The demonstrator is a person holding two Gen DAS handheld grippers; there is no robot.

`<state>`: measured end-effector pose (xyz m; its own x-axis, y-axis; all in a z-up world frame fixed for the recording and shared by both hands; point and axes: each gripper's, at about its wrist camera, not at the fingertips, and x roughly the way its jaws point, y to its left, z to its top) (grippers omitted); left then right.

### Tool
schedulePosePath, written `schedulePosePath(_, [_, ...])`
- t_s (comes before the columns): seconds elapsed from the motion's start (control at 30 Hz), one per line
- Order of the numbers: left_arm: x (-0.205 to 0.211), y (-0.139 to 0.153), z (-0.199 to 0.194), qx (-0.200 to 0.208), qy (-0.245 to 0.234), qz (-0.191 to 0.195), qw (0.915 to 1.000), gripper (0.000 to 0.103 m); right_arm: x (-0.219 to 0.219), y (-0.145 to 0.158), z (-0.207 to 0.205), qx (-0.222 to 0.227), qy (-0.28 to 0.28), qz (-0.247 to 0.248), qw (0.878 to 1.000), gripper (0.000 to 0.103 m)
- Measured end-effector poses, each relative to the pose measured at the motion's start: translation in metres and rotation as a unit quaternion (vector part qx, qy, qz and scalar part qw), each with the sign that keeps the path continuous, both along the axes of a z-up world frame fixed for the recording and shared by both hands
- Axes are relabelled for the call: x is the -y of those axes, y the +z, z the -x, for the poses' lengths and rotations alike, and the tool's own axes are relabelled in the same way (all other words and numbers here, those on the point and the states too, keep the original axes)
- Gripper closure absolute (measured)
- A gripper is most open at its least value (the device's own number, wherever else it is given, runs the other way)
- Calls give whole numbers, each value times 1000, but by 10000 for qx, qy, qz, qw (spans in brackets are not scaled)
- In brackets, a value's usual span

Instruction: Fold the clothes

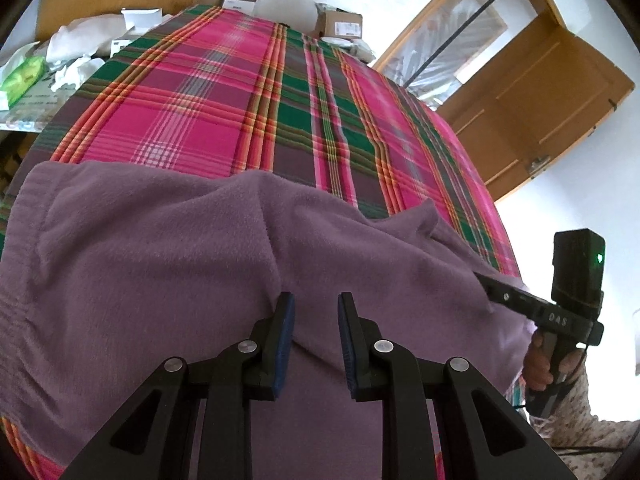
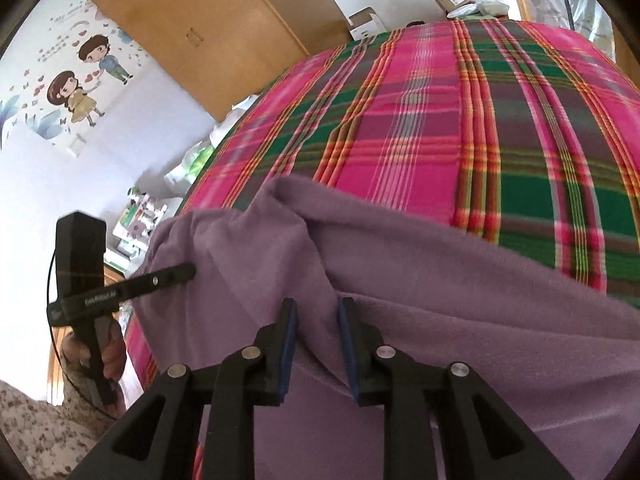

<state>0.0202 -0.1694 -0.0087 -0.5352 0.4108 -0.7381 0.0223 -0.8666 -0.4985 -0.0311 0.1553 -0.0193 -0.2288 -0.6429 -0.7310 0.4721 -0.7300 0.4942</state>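
Observation:
A purple fleece garment (image 1: 168, 264) lies across the near part of a bed with a pink and green plaid sheet (image 1: 208, 92). My left gripper (image 1: 316, 308) hovers low over the garment, open, with only flat cloth showing in the gap between its blue pads. The right gripper (image 2: 317, 308) is also open; a raised fold of the fleece (image 2: 324, 264) runs up between its fingers, untouched by the pads. Each gripper shows in the other's view: the right gripper (image 1: 486, 282) at the garment's right edge, the left gripper (image 2: 188, 270) at its left corner.
Cardboard boxes (image 1: 340, 24) and white bags (image 1: 88, 36) crowd the far side of the bed. A wooden door (image 1: 540, 108) stands at the right, a wooden wardrobe (image 2: 224, 28) and a wall with cartoon stickers (image 2: 80, 84) at the left. A person's hand (image 1: 540, 364) holds the right gripper.

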Motion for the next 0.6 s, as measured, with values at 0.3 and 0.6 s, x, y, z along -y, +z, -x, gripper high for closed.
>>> schedulePosePath(0.3, [0,1,-2,-26,-56,-19,10000,80,3,13,5,-282,-32,89,9996,80])
schedulePosePath(0.6, [-10,12,-1,-300,-252,-5,9992,80,44,8,36,-206,440,93,9988,71])
